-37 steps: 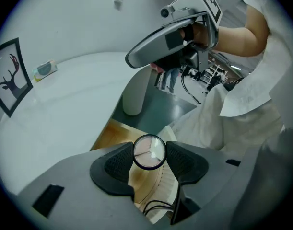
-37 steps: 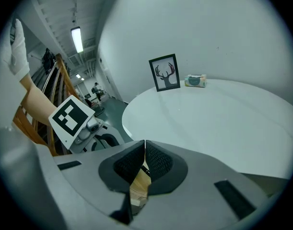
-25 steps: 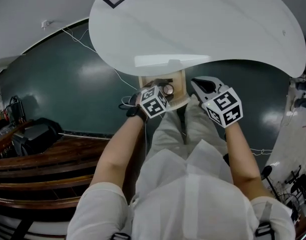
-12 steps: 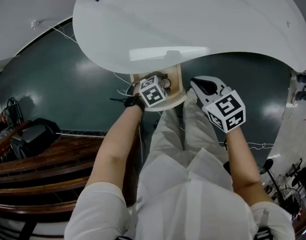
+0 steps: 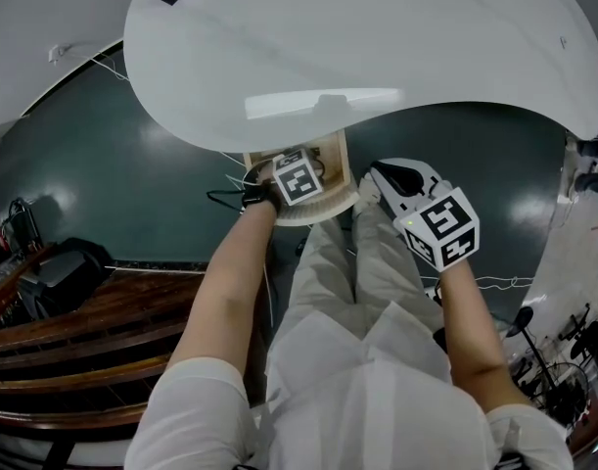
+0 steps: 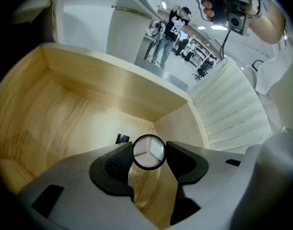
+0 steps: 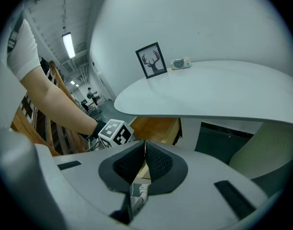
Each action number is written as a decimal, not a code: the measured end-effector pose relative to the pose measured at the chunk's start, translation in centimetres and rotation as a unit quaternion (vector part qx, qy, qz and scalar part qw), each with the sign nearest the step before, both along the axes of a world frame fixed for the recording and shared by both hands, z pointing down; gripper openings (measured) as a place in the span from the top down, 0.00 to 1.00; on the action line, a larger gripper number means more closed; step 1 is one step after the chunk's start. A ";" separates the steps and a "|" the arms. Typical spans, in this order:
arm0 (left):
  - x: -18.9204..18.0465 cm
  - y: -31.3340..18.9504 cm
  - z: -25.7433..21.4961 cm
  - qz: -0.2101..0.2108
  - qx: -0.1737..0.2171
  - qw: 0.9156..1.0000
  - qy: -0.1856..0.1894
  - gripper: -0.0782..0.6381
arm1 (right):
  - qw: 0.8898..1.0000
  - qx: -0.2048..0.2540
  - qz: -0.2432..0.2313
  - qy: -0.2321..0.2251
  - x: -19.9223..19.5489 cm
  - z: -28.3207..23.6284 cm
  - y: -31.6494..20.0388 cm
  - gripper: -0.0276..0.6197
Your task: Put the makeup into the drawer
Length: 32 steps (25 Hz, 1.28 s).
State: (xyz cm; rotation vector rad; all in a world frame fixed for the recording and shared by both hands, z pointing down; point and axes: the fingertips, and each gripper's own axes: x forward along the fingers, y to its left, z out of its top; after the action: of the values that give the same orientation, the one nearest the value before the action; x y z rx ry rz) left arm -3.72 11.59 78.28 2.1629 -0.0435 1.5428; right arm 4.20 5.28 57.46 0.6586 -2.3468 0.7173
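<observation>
White rounded table (image 5: 377, 47), dark green floor (image 5: 132, 184), wooden steps (image 5: 73, 341), framed deer picture (image 7: 152, 61)

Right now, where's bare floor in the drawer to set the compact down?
Drawer floor is bare across the left and middle, up to the back wall. Only clutter: a small black item near the back right corner. Set the compact down left of it.
</observation>
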 end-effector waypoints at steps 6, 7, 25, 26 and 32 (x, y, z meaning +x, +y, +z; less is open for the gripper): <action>-0.6 -0.6 1.5 0.003 0.028 0.999 -0.019 0.57 | 1.000 -0.002 0.004 0.001 0.1 0.6 0.0 0.94; -0.7 -0.9 1.6 0.000 0.037 0.999 -0.020 0.57 | 1.000 -0.003 0.005 0.001 0.1 0.7 0.0 0.94; -0.7 -1.7 1.6 -0.007 0.076 0.997 -0.019 0.52 | 1.000 -0.006 -0.007 0.004 -1.4 0.5 0.3 0.94; -0.6 -1.7 1.3 -0.006 0.078 0.997 -0.018 0.52 | 1.000 -0.005 -0.008 0.003 -1.4 0.4 0.4 0.94; -0.2 -1.7 -1.3 -0.001 0.095 0.996 0.006 0.52 | 1.000 -0.001 -0.013 0.003 -2.4 -0.8 0.6 0.94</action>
State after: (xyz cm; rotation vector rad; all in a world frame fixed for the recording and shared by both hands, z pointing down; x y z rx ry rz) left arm -3.94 9.89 77.02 2.3163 -0.1951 1.5798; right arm 1.78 5.90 56.62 0.6274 -2.3438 0.7047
